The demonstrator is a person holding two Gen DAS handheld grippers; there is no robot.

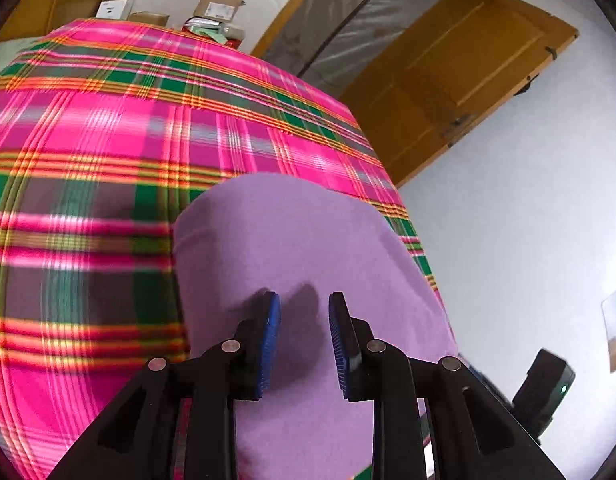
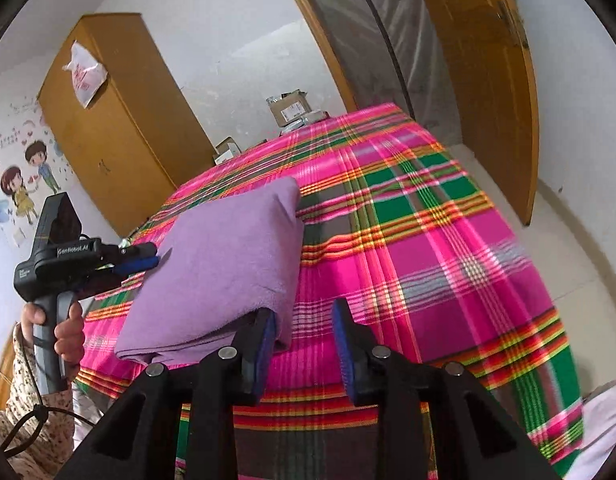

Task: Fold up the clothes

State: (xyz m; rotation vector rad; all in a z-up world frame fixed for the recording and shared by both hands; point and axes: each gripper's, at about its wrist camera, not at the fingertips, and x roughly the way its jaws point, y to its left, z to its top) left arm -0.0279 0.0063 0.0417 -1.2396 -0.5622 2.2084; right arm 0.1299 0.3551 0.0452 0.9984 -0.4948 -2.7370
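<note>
A folded purple cloth (image 1: 292,240) lies flat on a pink, green and orange plaid bedspread (image 1: 108,128). My left gripper (image 1: 305,300) hovers over the cloth's near part, jaws apart, nothing pinched between the blue pads. In the right wrist view the same purple cloth (image 2: 224,256) sits left of centre. My right gripper (image 2: 304,312) stands open just right of the cloth's near corner; its left pad (image 2: 268,340) is against the cloth's edge and only bedspread (image 2: 428,240) shows in the gap. A hand holds the left gripper (image 2: 148,258) at the cloth's left edge.
A wooden wardrobe (image 2: 120,132) stands beyond the bed's far left. Cardboard boxes (image 1: 218,6) are stacked behind the bed's far end. An open wooden door (image 1: 460,80) is to the right. The bed's right edge drops to a pale floor (image 1: 508,260). White fabric (image 2: 604,432) lies lower right.
</note>
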